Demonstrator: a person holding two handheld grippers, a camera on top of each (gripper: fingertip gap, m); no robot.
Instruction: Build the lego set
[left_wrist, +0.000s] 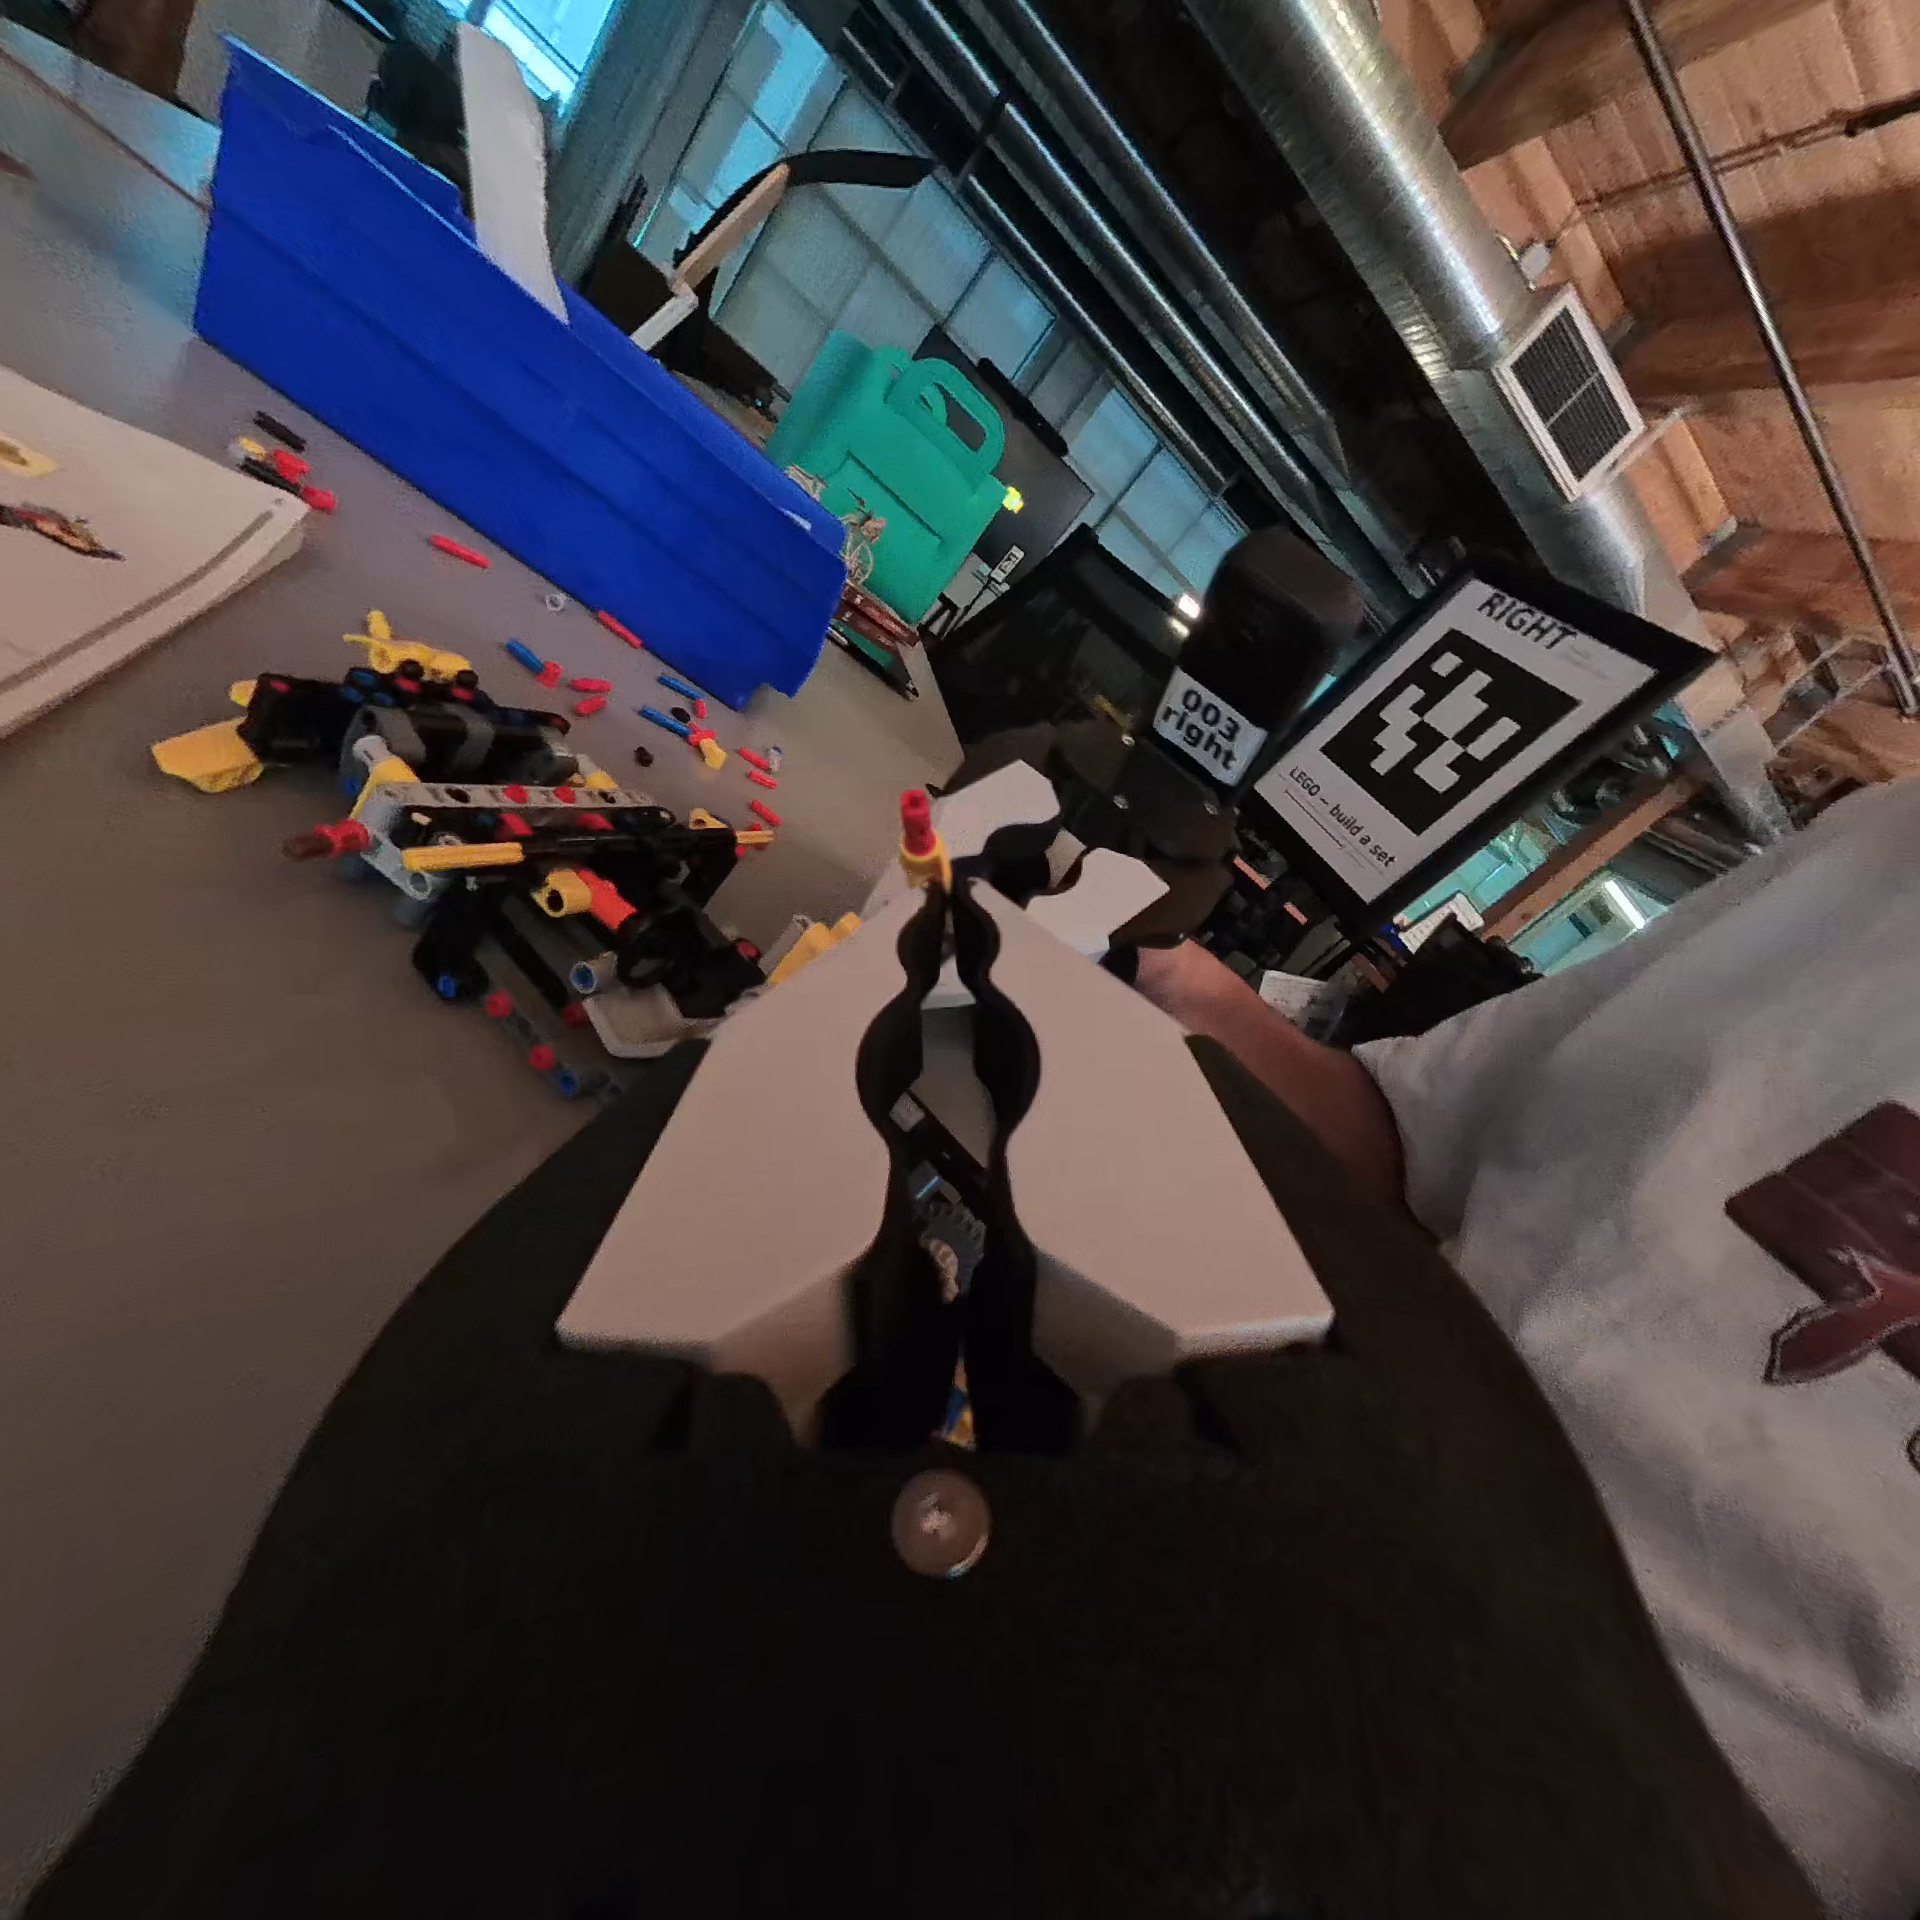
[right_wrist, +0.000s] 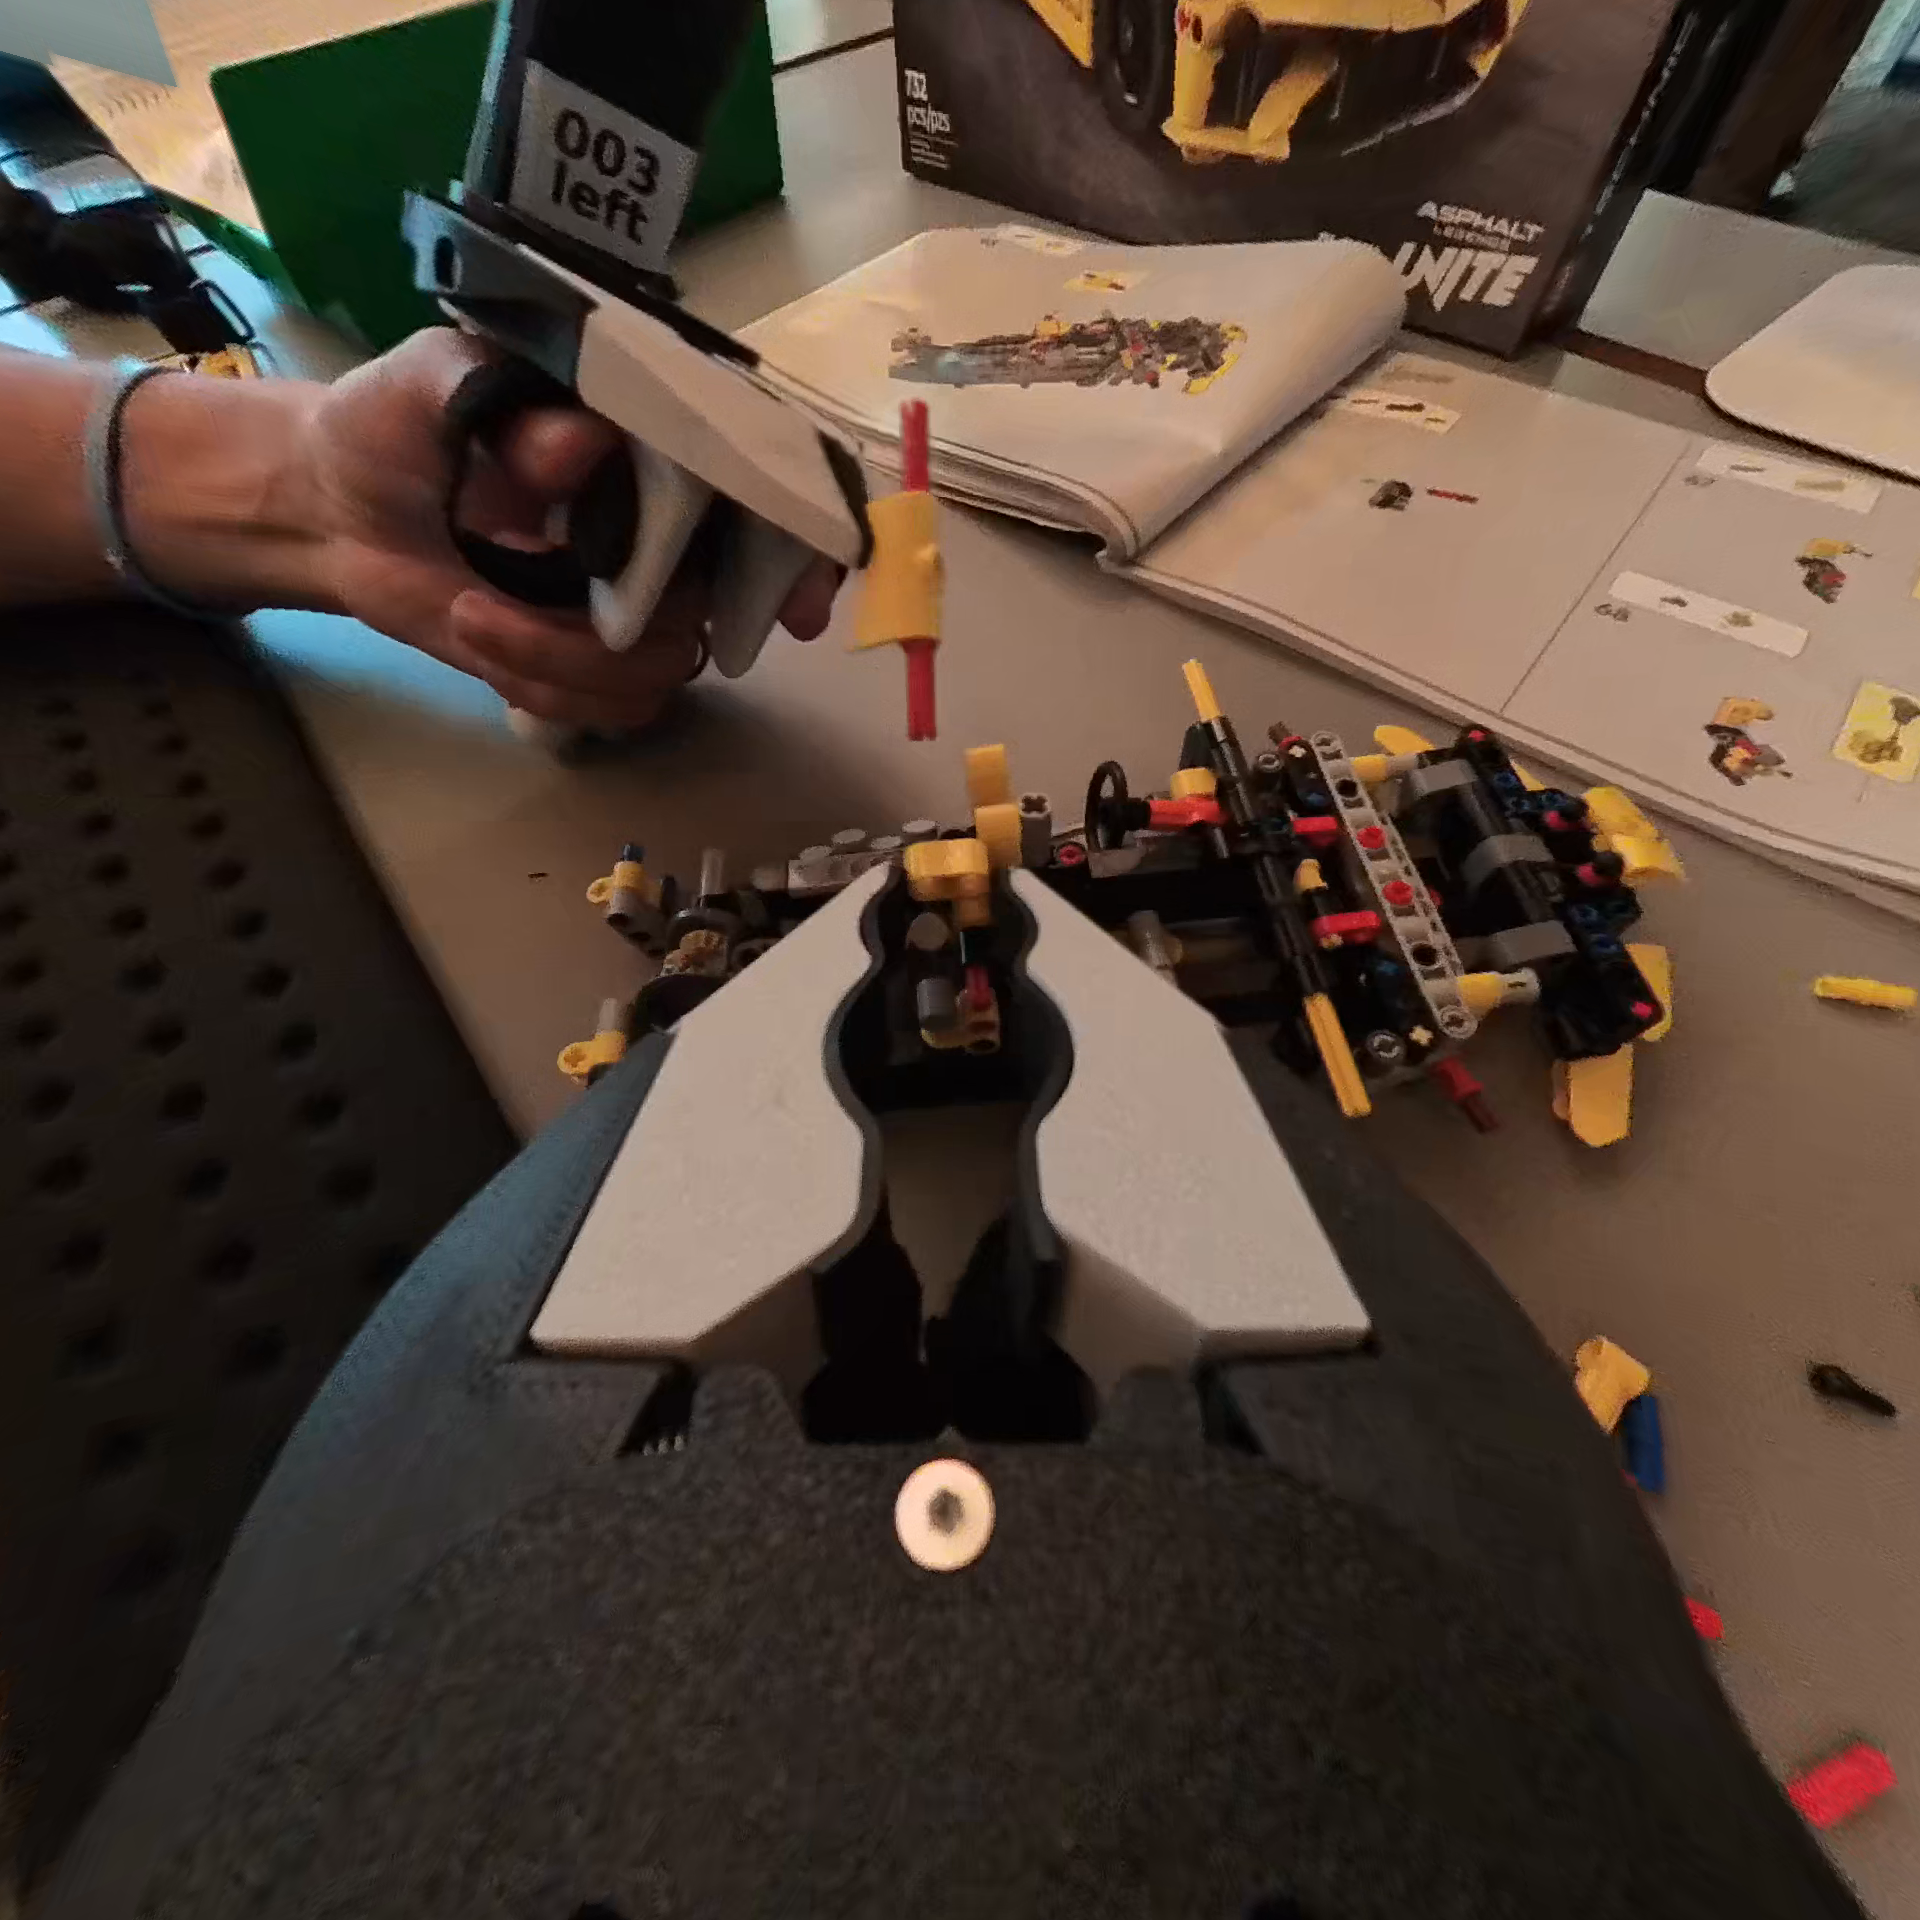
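The partly built black, grey and yellow car chassis (right_wrist: 1351, 883) lies on the grey table; it also shows in the left wrist view (left_wrist: 520, 831). My left gripper (left_wrist: 951, 899) is shut on a small yellow piece with a red axle through it (left_wrist: 921, 857), held in the air. The right wrist view shows that left gripper (right_wrist: 860, 520) holding the piece (right_wrist: 902, 571) just above the chassis front. My right gripper (right_wrist: 951, 878) is closed around a yellow connector (right_wrist: 940, 864) at the chassis front. The right gripper (left_wrist: 1039, 873) sits just behind the held piece.
An open instruction booklet (right_wrist: 1143, 416) and the set's box (right_wrist: 1247, 135) lie behind the chassis. A blue bin (left_wrist: 499, 416) and a green case (left_wrist: 894, 468) stand at the far side. Loose pins (left_wrist: 623, 686) and pieces (right_wrist: 1621, 1392) are scattered. A black perforated surface (right_wrist: 156, 1039) lies left.
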